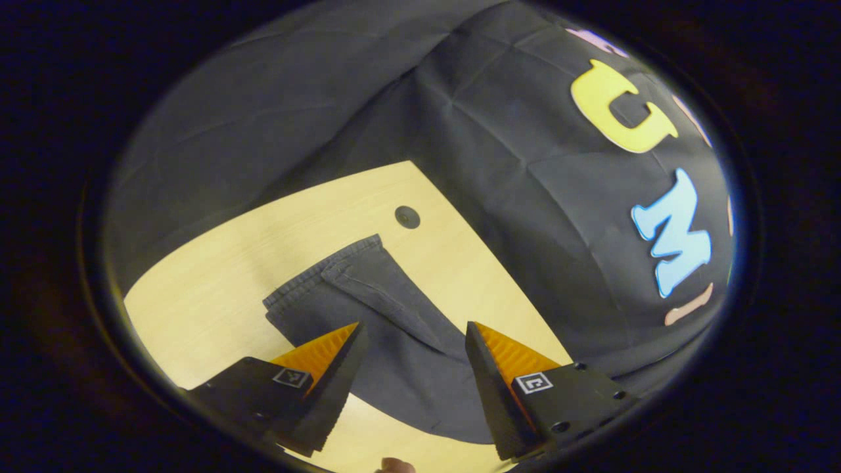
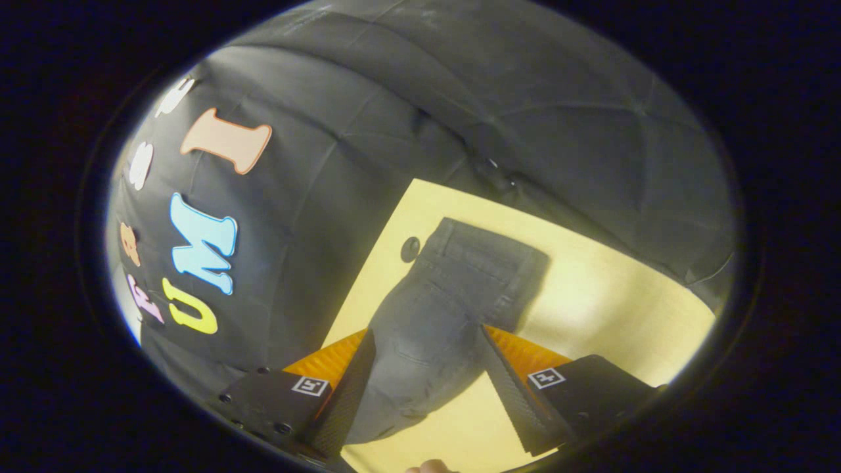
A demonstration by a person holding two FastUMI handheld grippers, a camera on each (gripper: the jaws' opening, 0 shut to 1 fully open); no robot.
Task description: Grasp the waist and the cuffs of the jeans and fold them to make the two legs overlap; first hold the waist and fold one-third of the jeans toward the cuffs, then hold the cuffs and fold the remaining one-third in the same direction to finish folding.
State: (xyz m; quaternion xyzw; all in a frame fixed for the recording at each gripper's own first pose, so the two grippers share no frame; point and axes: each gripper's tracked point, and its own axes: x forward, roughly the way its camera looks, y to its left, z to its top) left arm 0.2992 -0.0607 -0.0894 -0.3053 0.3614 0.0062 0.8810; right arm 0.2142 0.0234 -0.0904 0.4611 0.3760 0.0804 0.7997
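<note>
In the left gripper view, the left gripper (image 1: 414,341) hangs above the table with its two fingers spread wide and nothing between them; beyond the tips lie the jeans (image 1: 374,295), dark grey, with a hemmed cuff end lying farthest out on the pale wooden table (image 1: 217,276). In the right gripper view, the right gripper (image 2: 427,345) is likewise spread wide and holds nothing, and here the jeans (image 2: 447,289) show the other end: the waistband and a back pocket, reaching toward the table's far edge. A small dark round hole (image 2: 410,249) in the tabletop sits just beside the waistband; in the left gripper view it lies near the cuff. Bare wood runs along the jeans on both sides, and the black cloth wall (image 2: 368,131) rises right behind the table's far edge.
</note>
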